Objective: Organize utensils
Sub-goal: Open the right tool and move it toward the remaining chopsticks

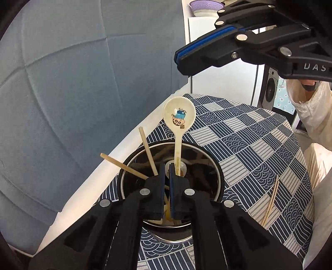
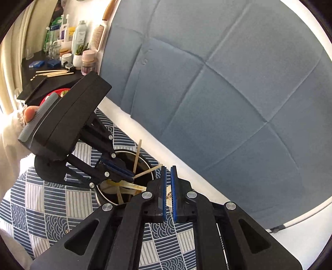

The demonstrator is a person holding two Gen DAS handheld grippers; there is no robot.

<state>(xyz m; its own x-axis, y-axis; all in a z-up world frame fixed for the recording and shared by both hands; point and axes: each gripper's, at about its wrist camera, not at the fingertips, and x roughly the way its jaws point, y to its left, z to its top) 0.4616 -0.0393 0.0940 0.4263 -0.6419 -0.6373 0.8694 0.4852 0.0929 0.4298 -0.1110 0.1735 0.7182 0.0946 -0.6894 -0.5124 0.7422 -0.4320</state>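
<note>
Left gripper (image 1: pixel 167 182) sits over the steel holder (image 1: pixel 217 176), jaws narrowed on a pale utensil. Spoon (image 1: pixel 179 116) (cartoon print) stands inside, chopsticks (image 1: pixel 147 153) at 10 o'clock. Right gripper (image 2: pixel 168 193) nearly closed, empty. Loose chopsticks (image 1: pixel 270 201) lie on the tablecloth (image 1: pixel 249 133) at 3 o'clock.

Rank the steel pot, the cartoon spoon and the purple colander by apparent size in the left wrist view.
1. steel pot, widest by far.
2. cartoon spoon, standing in the pot.
3. purple colander, smallest as seen, but it sits far back and is cut by the frame edge, so its true size against the spoon is unsure.
</note>
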